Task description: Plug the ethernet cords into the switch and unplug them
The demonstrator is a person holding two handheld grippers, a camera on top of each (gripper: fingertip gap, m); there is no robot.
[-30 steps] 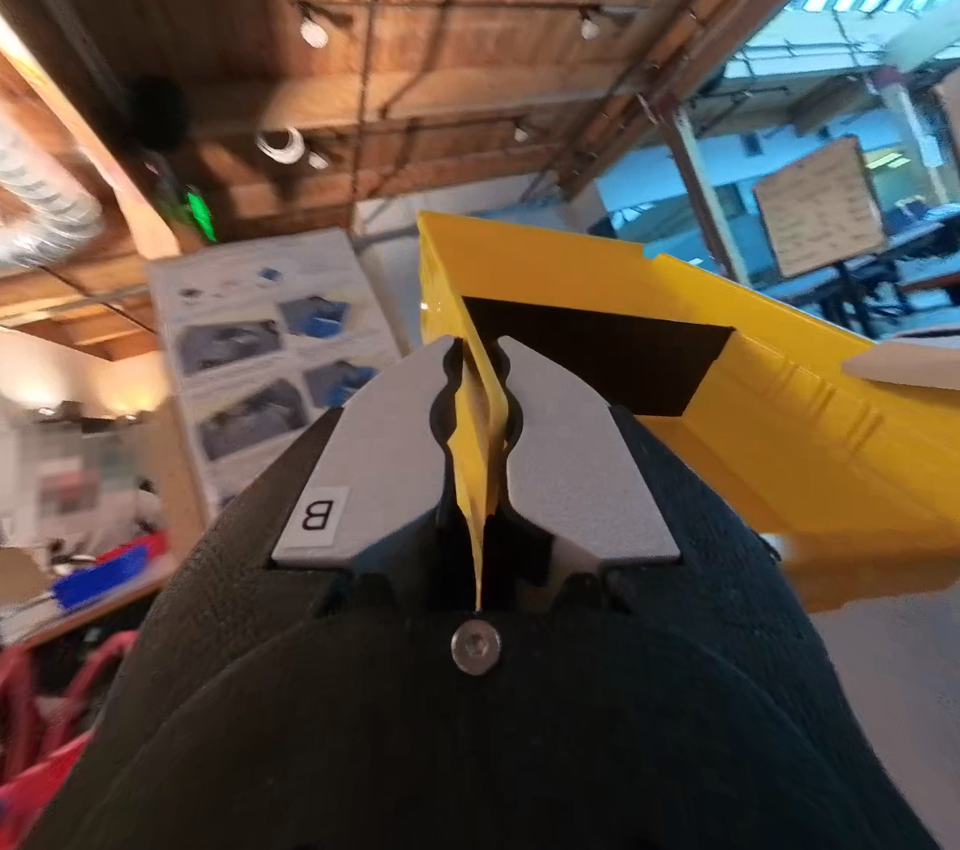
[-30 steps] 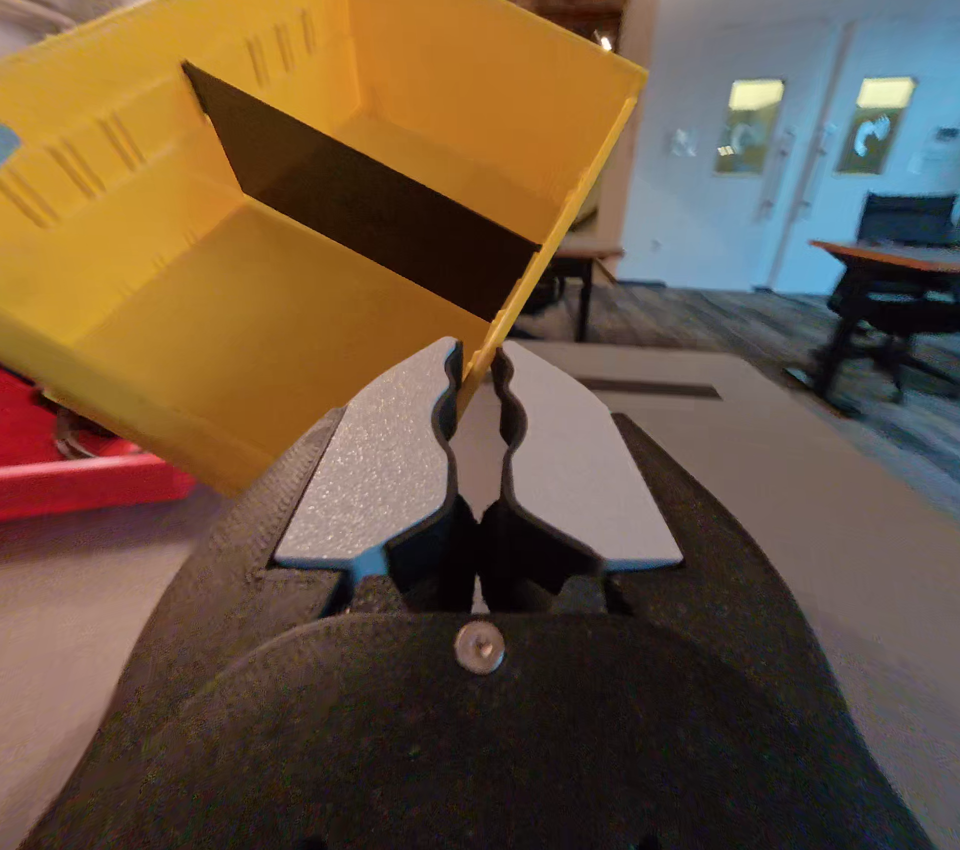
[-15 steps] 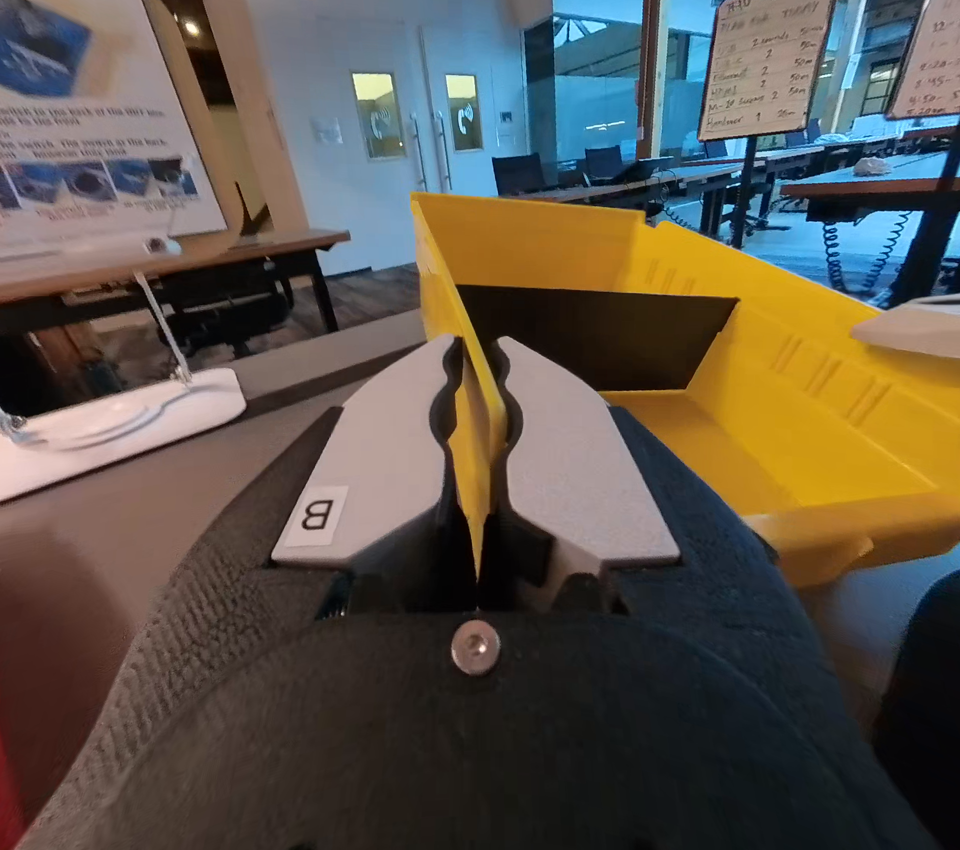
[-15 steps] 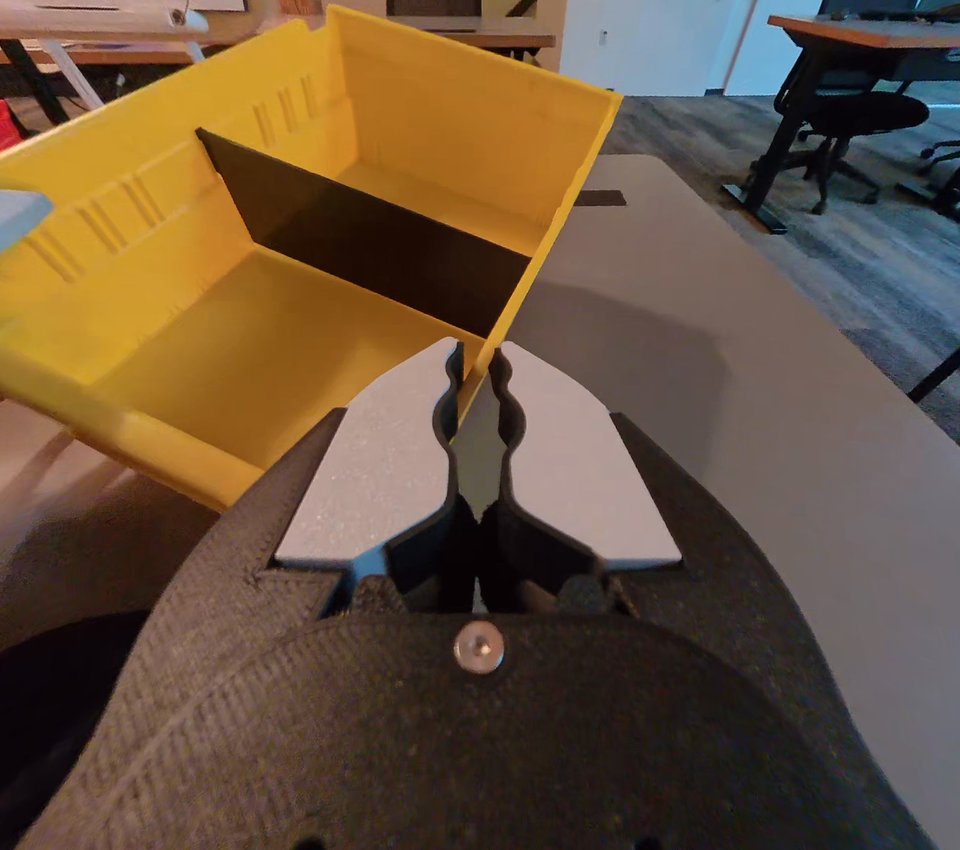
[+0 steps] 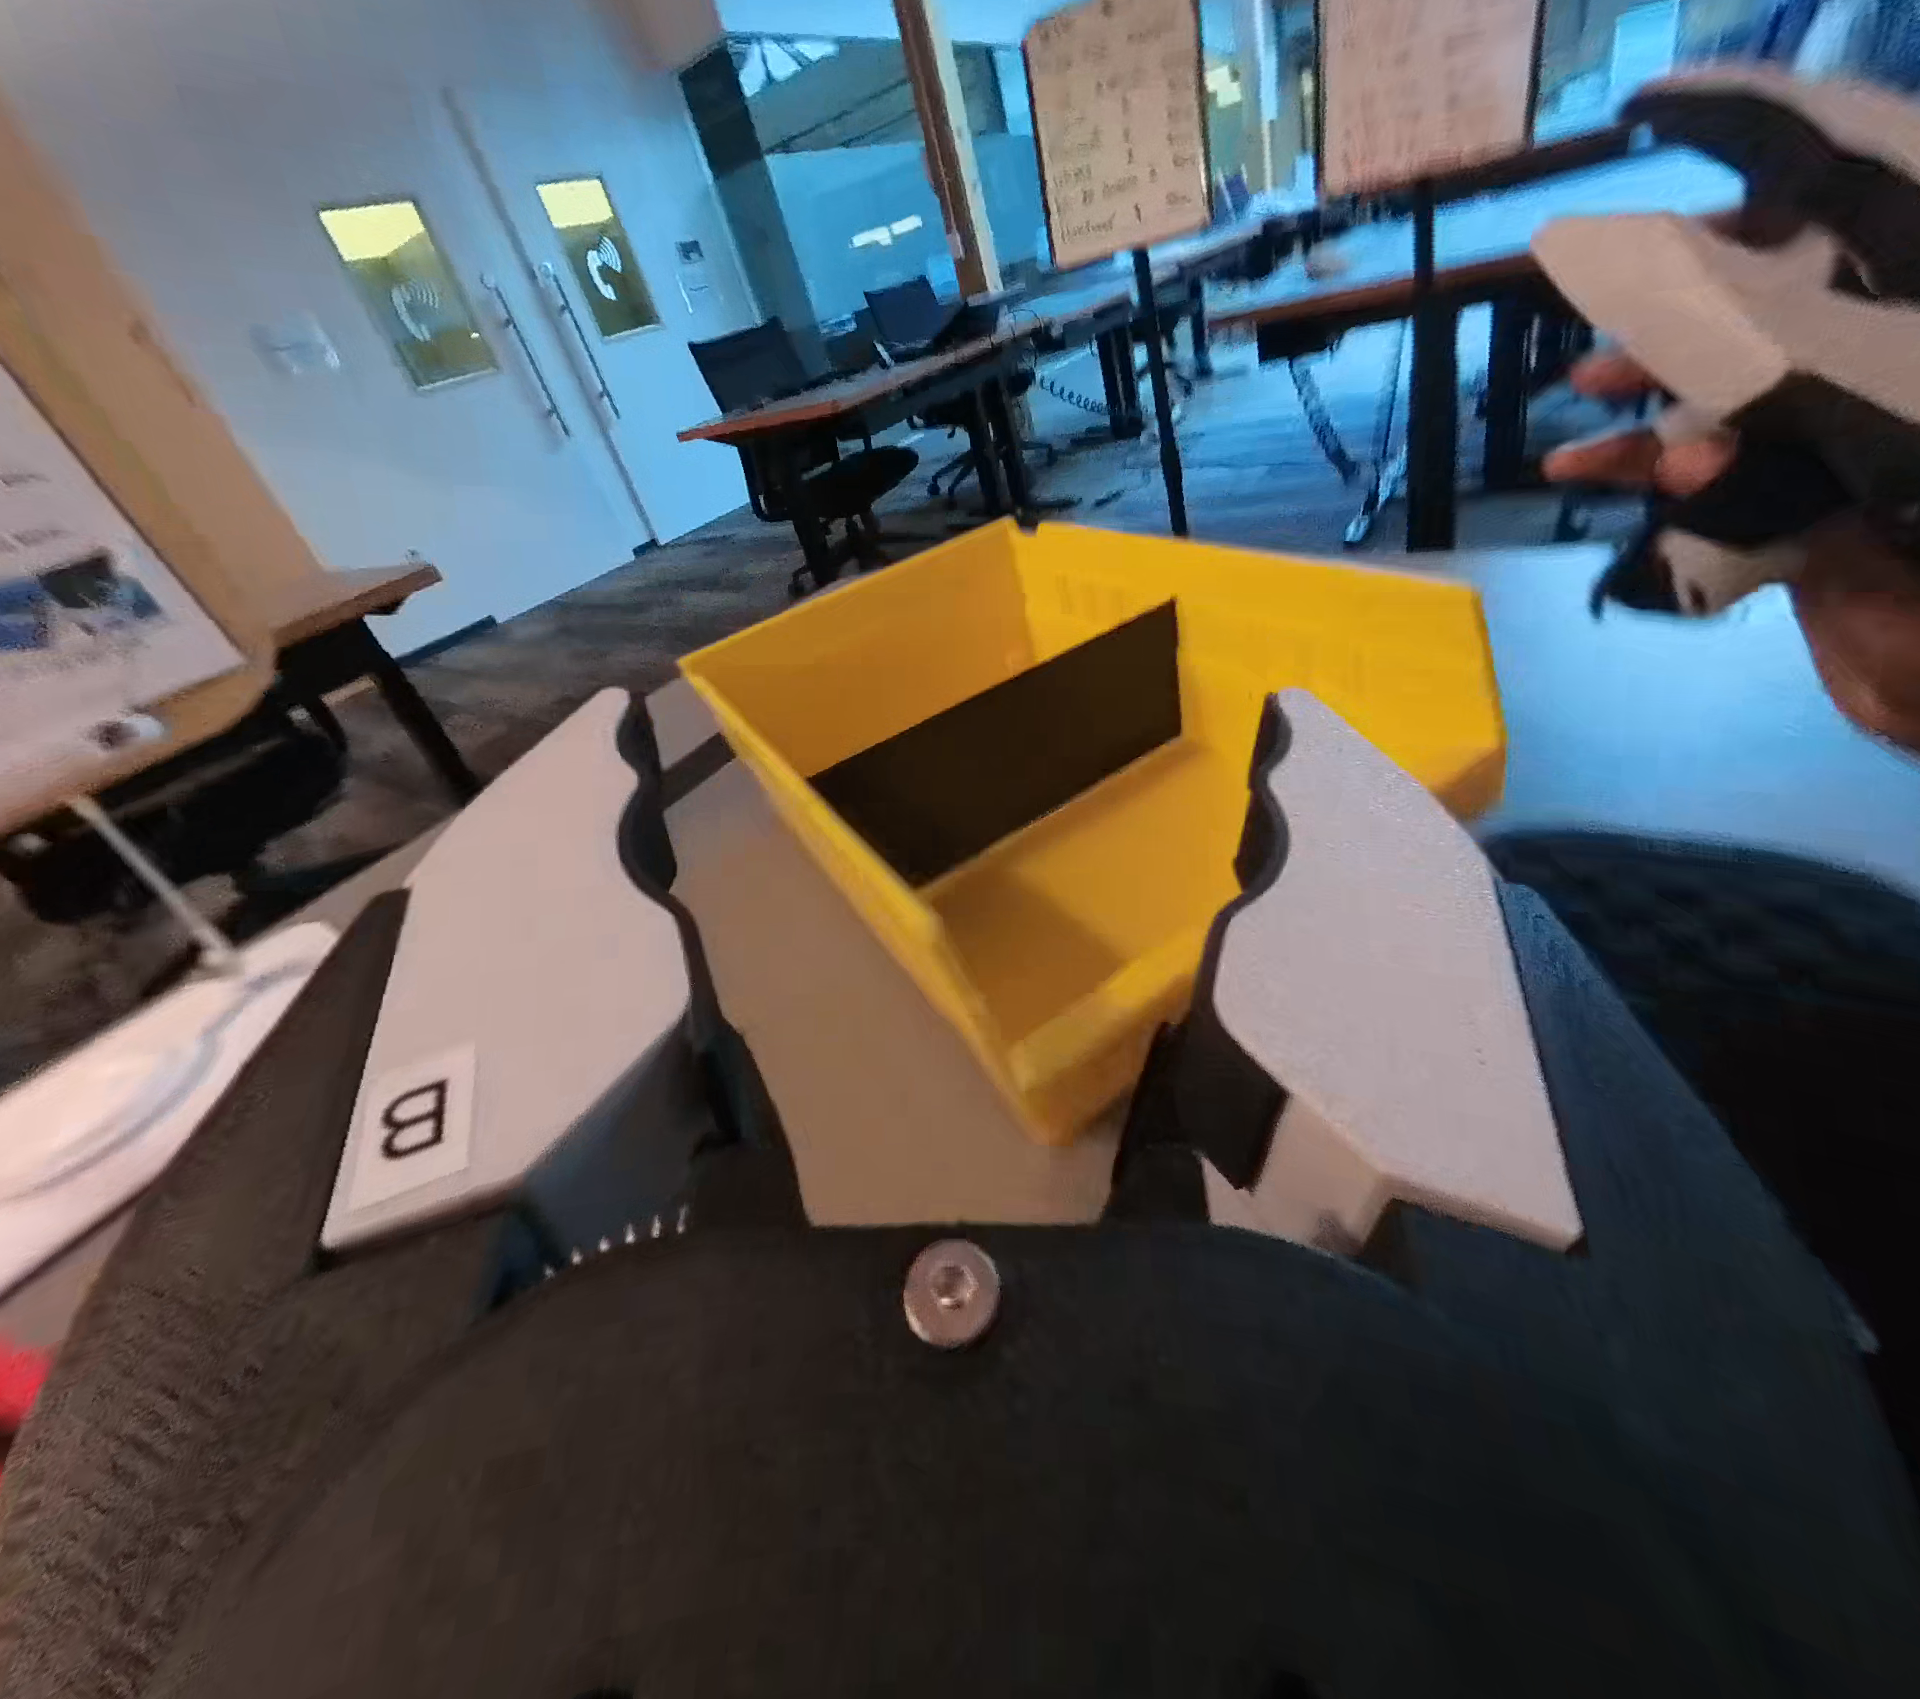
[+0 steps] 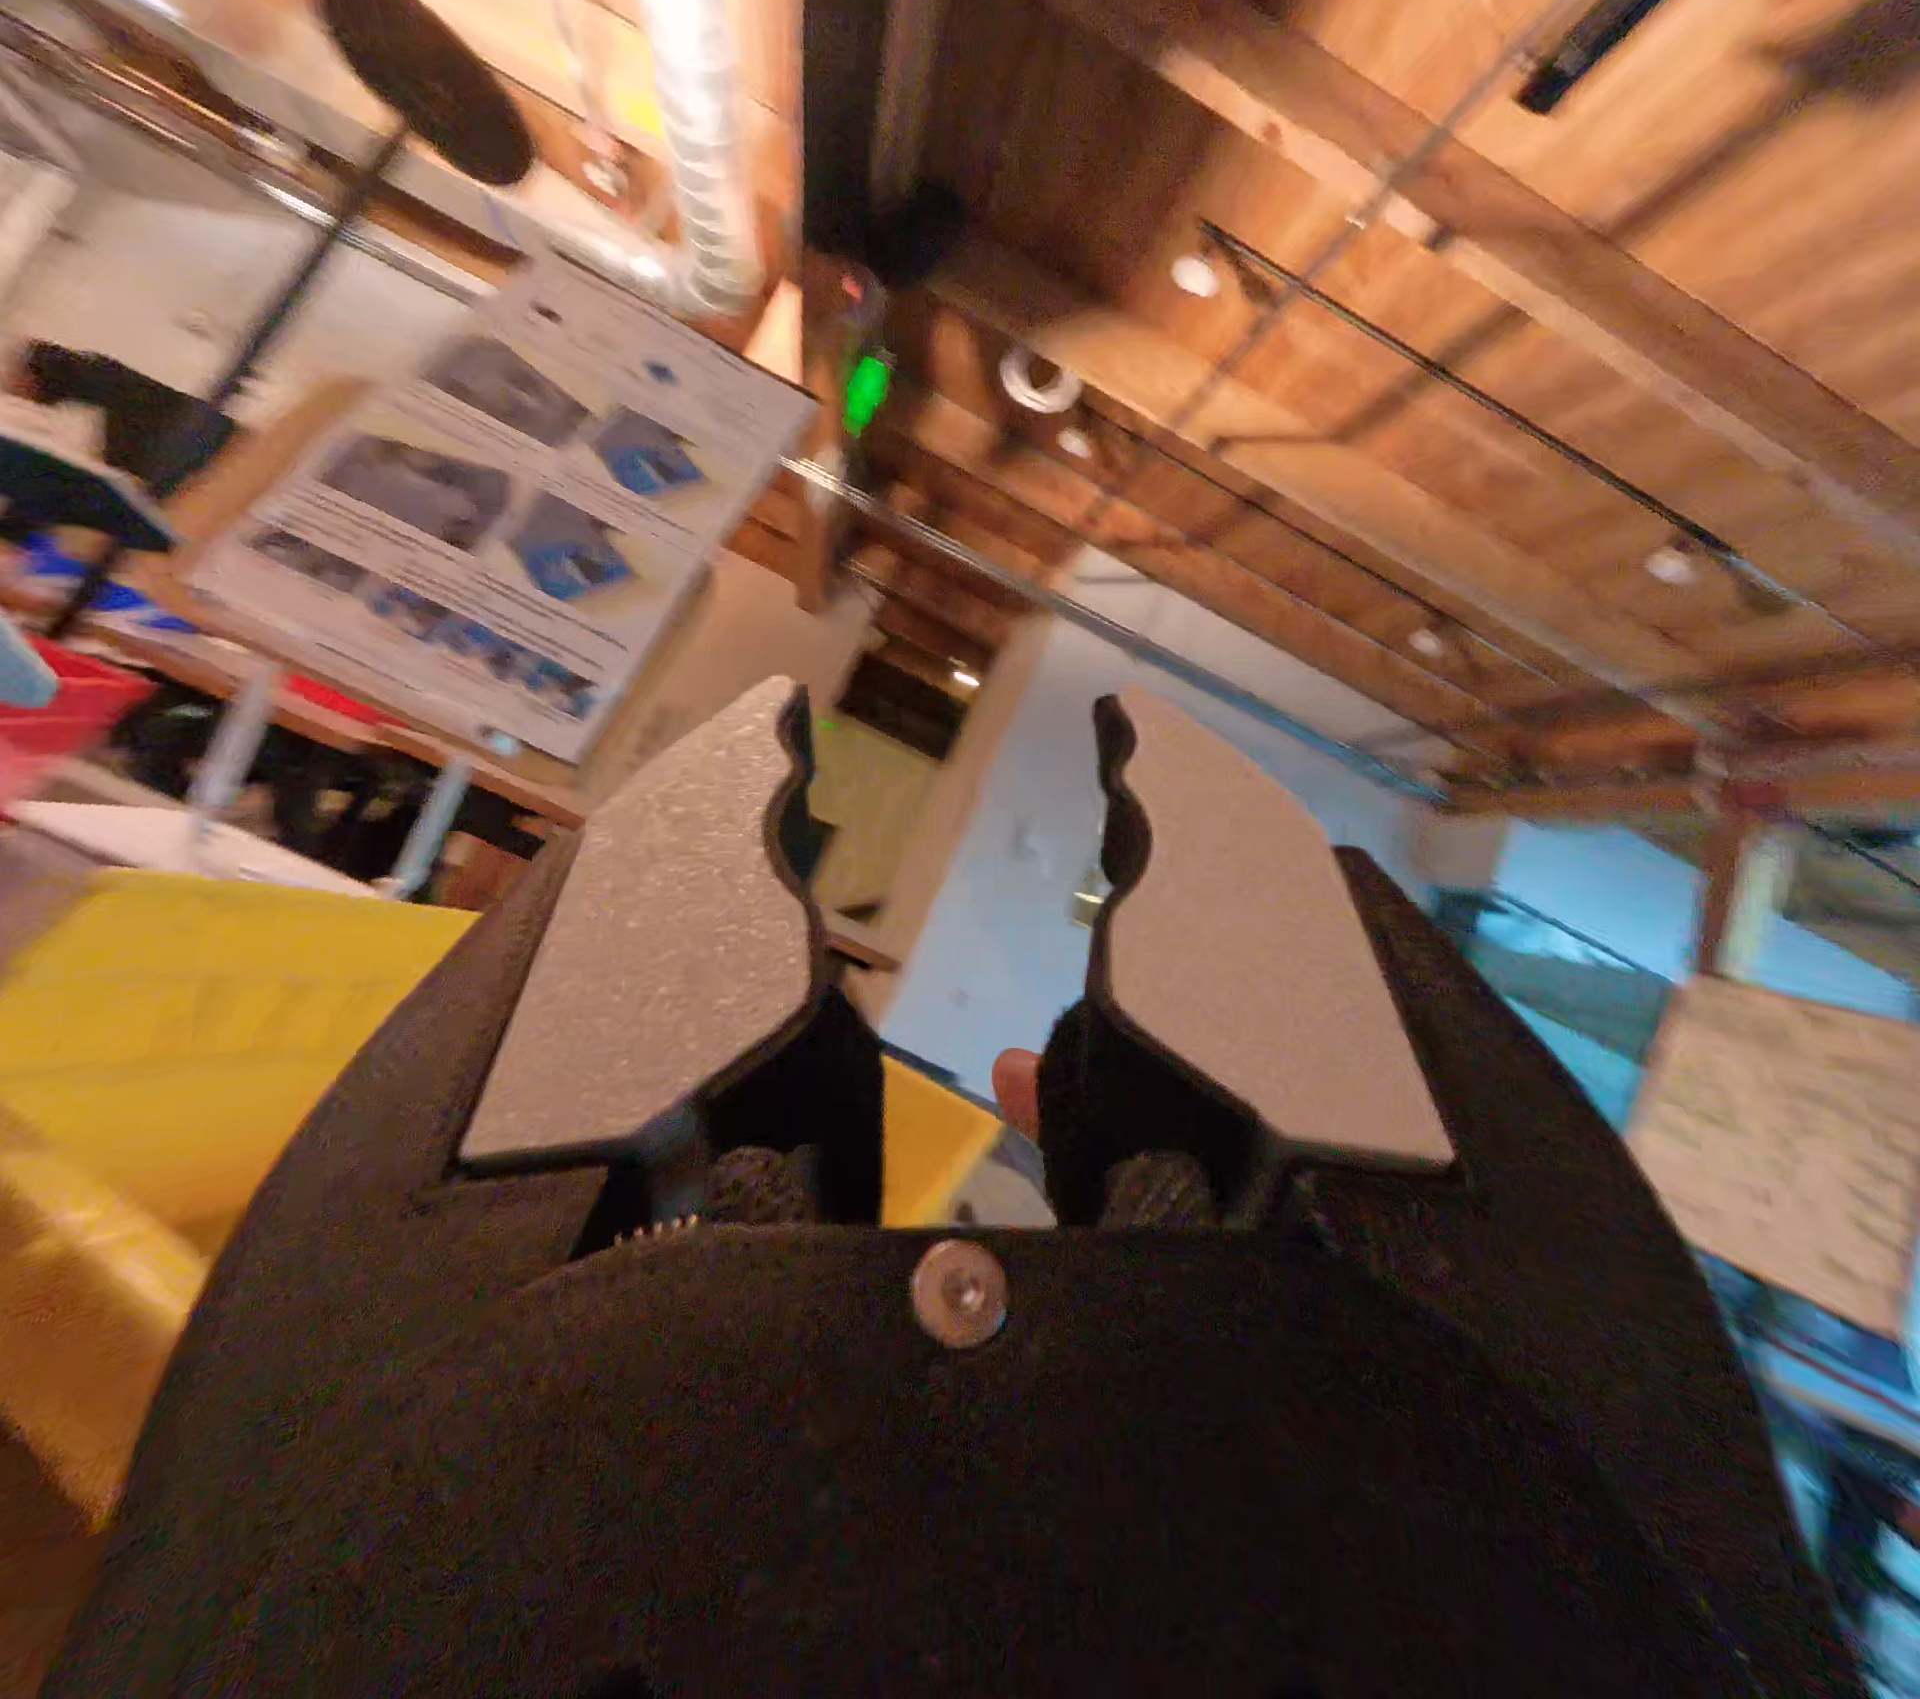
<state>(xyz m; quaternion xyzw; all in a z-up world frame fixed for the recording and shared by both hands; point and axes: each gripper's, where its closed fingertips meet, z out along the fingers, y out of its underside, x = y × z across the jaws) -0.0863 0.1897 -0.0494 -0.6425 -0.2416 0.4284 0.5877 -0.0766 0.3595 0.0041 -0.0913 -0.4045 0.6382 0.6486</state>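
No ethernet cord or switch shows in either view. A yellow bin with a black divider rests on the grey table. My left gripper is open and empty, just short of the bin's near corner, which lies between its fingers. My right gripper is open and empty and points up at the wooden ceiling; the bin lies low on its left. In the left wrist view the right gripper hangs blurred above and right of the bin, held by a hand.
A white stand base sits on the table at the left, under a poster board. Desks and office chairs and whiteboards stand beyond the table. A red bin is at the far left.
Both grippers have let go of the yellow bin's walls and opened. The bin now rests on the table. The left gripper drew back; the right gripper swung up toward the ceiling.
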